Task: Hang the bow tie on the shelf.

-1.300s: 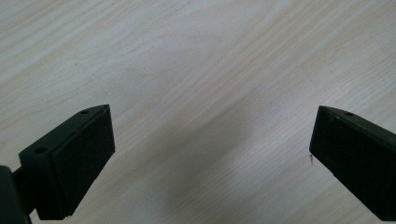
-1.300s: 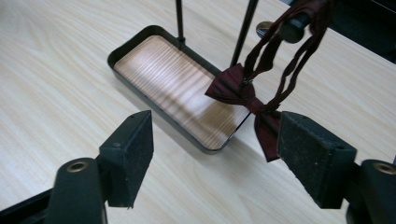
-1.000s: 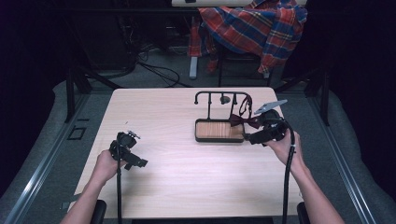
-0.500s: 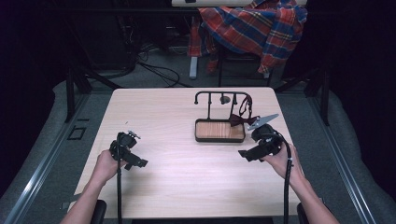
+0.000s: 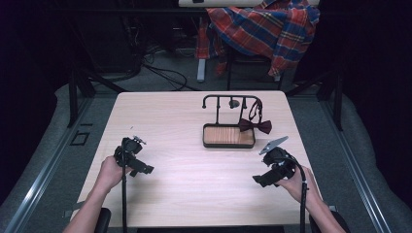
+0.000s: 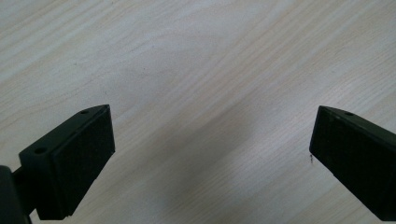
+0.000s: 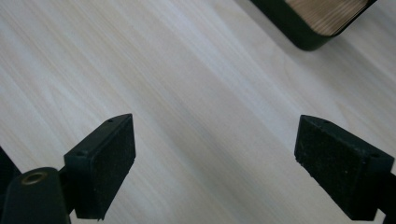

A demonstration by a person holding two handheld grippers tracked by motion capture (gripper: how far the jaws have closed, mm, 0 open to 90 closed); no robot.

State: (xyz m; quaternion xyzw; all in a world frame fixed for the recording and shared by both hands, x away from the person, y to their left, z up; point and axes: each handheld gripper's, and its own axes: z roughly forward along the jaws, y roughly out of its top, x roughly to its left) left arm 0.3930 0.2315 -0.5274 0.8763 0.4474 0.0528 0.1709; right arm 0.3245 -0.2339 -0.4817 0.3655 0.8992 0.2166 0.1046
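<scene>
Dark red bow tie [image 5: 255,126] hangs by its thin strap from the right end of the black rack [image 5: 232,100], knot and wings draped over the right rim of the wood-lined tray [image 5: 229,143] at the rack's foot. It sits ahead of the right gripper [image 5: 258,180], well apart from it, and far off to the side of the left gripper [image 5: 144,168].

Right jaws stand wide apart with nothing between them, bare tabletop [image 7: 187,70] under them; the tray corner [image 7: 303,32] shows beyond them in the right gripper view. Left jaws are also spread, nothing held, over plain tabletop [image 6: 196,84].

Handling guess: the tie is light, soft fabric, floppy, with no stiffness to speak of; it will sag and swing when lifted. Not fragile, and cloth gives the pads good friction. The strap is thin and may snag on the rack hook. Best hold looks like the centre knot, the thickest part, pinched across it; a wing would just fold. To unhook it, lift up along the strap first, then away.
</scene>
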